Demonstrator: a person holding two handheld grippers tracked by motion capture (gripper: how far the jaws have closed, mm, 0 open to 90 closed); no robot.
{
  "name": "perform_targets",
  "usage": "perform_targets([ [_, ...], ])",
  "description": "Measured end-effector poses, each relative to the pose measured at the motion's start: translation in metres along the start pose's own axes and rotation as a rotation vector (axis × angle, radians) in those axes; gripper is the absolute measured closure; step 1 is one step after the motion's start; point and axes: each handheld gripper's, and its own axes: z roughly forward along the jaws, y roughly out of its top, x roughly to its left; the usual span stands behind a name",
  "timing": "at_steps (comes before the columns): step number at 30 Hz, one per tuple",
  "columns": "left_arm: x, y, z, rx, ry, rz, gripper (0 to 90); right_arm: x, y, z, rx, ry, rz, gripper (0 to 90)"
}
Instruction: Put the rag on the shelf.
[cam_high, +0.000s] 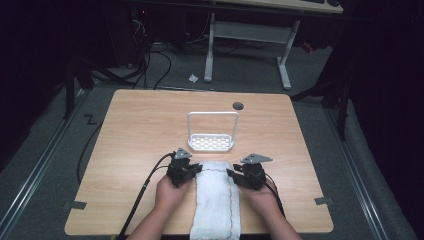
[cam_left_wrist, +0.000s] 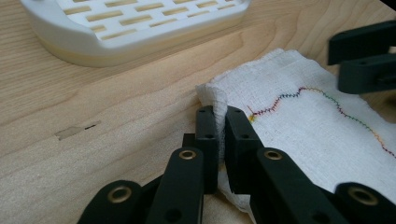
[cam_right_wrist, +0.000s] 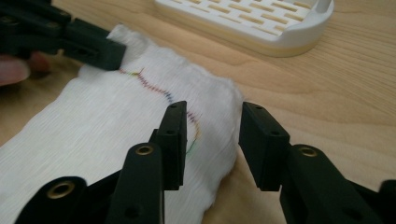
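Observation:
A folded white cloth (cam_high: 217, 197) with a wavy rainbow stitch lies lengthwise on the near middle of the table, hanging over the front edge. My left gripper (cam_high: 196, 169) is at its far left corner; in the left gripper view its jaws (cam_left_wrist: 220, 116) are shut on a pinched-up fold of the white cloth (cam_left_wrist: 299, 116). My right gripper (cam_high: 231, 173) is at the far right corner. In the right gripper view it (cam_right_wrist: 212, 122) stands open, one jaw over the cloth (cam_right_wrist: 116, 121), the other over bare wood, the cloth's edge between them.
A white slotted rack (cam_high: 211, 142) with a tall wire handle stands just beyond the cloth. A dark round hole (cam_high: 238, 105) sits near the table's far edge. Bare wood lies to both sides. Another desk's legs (cam_high: 285, 65) and cables are on the floor behind.

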Motion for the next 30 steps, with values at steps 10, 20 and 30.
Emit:
perform_targets([
  [10, -0.001, 0.000, 0.000, 0.000, 0.002, 0.006, 84.7, 0.001, 0.001, 0.016, 0.017, 0.010, -0.024, 67.3],
  [20, -0.002, 0.000, 0.000, -0.004, 0.009, 0.010, 84.7, 0.001, -0.003, 0.016, -0.003, 0.045, 0.002, 80.9],
  [30, -0.002, -0.001, -0.001, -0.007, 0.006, 0.011, 84.8, 0.004, -0.003, 0.016, -0.006, 0.030, -0.019, 82.2],
])
